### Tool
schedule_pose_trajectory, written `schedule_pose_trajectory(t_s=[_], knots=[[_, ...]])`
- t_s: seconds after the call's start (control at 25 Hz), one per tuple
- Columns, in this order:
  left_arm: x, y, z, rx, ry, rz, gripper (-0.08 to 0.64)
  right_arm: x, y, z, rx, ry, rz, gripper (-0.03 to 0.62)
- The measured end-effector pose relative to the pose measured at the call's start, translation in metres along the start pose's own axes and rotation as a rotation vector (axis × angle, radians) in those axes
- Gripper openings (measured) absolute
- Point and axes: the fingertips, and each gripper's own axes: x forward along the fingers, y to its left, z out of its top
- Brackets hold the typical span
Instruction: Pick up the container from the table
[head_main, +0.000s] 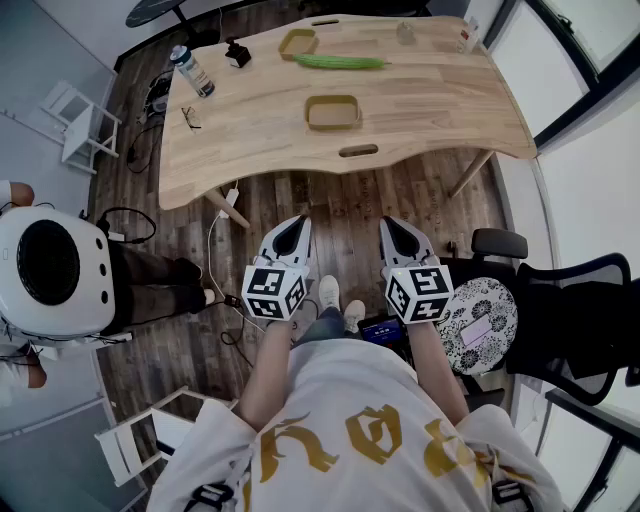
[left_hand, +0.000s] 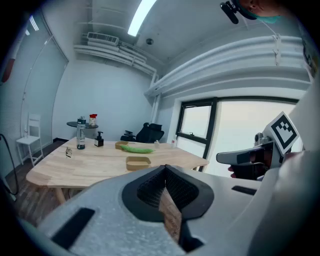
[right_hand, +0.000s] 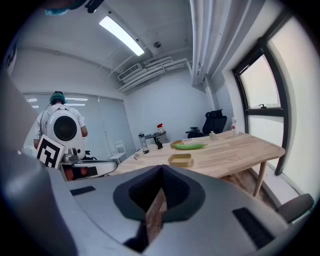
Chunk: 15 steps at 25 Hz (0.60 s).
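A shallow tan container (head_main: 333, 112) sits on the wooden table (head_main: 430, 100), near its front middle; it also shows as the container (left_hand: 138, 162) and the container (right_hand: 180, 160). A second tan container (head_main: 298, 43) lies farther back beside a long green vegetable (head_main: 340, 62). My left gripper (head_main: 294, 232) and right gripper (head_main: 397, 233) hang side by side over the floor, well short of the table's front edge. Both are shut with nothing between the jaws. In the gripper views the left gripper (left_hand: 165, 168) and the right gripper (right_hand: 161, 169) point toward the table.
On the table's left part stand a water bottle (head_main: 191, 71), a small dark dispenser (head_main: 237, 53) and glasses (head_main: 190, 118). A person with a white round backpack (head_main: 50, 270) stands at the left. A black office chair (head_main: 560, 310) and a patterned stool (head_main: 482, 322) are at the right. Cables lie on the floor.
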Motion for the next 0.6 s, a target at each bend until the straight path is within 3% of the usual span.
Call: schedule_pose_trajectory(t_s=[0.4, 0.6], knots=[[-0.003, 0.009, 0.003, -0.043, -0.019, 0.024, 0.009, 0.002, -0.003, 0.004, -0.049, 0.004, -0.025, 0.011], [0.003, 0.008, 0.007, -0.041, -0.023, 0.023, 0.009, 0.001, -0.018, 0.008, 0.001, -0.022, -0.054, 0.012]])
